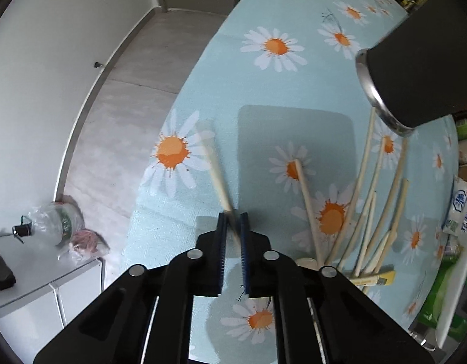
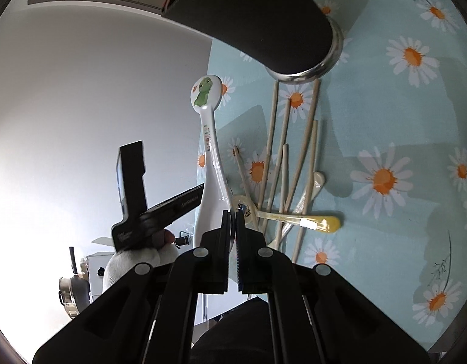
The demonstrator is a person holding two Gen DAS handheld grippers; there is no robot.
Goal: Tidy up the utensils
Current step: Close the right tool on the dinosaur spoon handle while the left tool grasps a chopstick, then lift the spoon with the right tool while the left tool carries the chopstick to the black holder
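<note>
Left claw (image 1: 233, 221) pinches chopstick (image 1: 216, 179); right claw (image 2: 232, 218) grips spoon (image 2: 210, 157).

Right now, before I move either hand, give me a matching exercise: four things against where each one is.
Things:
1. dinosaur spoon
2. leftmost chopstick
3. yellow spoon
4. black cup

Places:
A. in the left gripper, jaws shut
B. on the cloth, crossing the chopstick pile
C. in the right gripper, jaws shut
D. at the pile's far tips

Pairs: 1-C, 2-A, 3-B, 4-D
</note>
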